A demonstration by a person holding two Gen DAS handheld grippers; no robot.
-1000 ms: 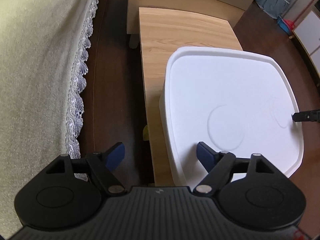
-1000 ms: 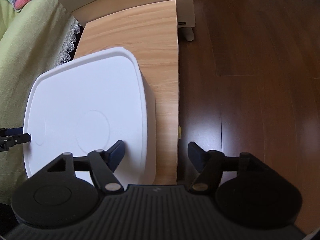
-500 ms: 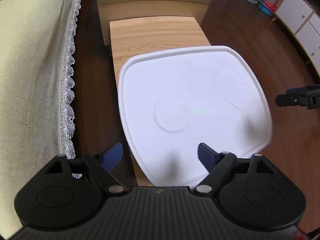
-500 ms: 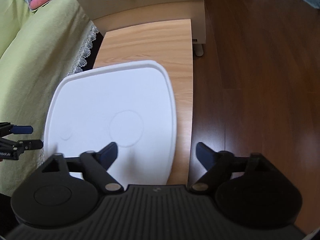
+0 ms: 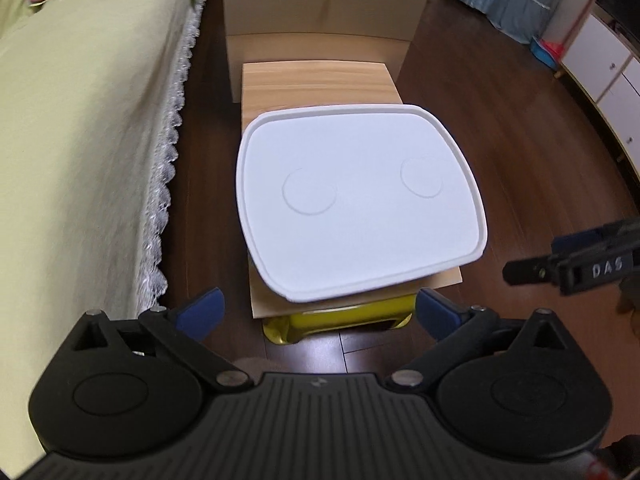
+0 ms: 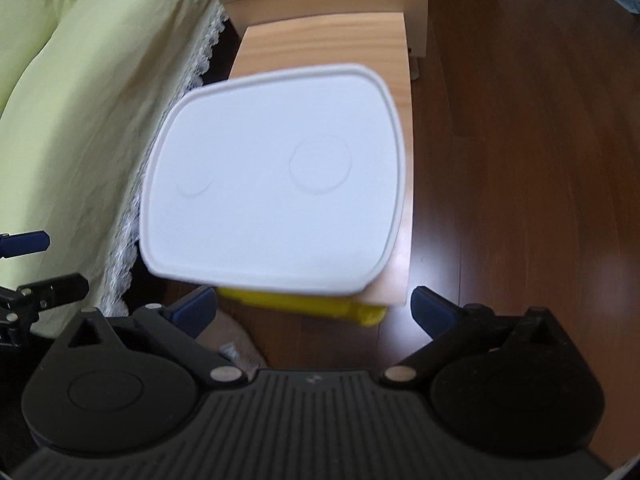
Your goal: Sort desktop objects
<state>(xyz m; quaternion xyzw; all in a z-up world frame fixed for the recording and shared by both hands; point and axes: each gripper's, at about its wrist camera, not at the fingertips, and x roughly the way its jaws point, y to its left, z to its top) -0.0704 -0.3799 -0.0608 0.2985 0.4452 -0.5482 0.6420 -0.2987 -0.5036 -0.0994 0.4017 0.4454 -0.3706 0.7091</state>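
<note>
Sitting shut on a small wooden table (image 5: 320,84) is one white storage box, its lid (image 5: 356,200) pressed flat on top w/ two round dimples moulded into it. Lid covers most of the tabletop & overhangs the near edge. No loose desktop items show anywhere on the wood, so by the look of it sorting is done or nearly so: things are probably inside the box, though contents are hidden.

Left gripper (image 5: 318,312) hangs above & short of the near edge of the lid, jaws opening wide, nothing between them. Right gripper (image 6: 312,308) likewise: jaws opening, empty, clear of the box. Each gripper also shows at the edge of the other's view.

Under the table's near end sits one yellow stool (image 5: 340,320), partly hidden. Bed w/ pale green cover & lace trim (image 5: 80,140) runs along the left side; one beige cabinet (image 5: 320,4) stands behind the table; dark wood floor (image 6: 520,140) to the right.

Count: 1 box, 1 lid, 1 table, 1 stool, 2 grippers. Left to do, as far as visible: nothing obvious.
</note>
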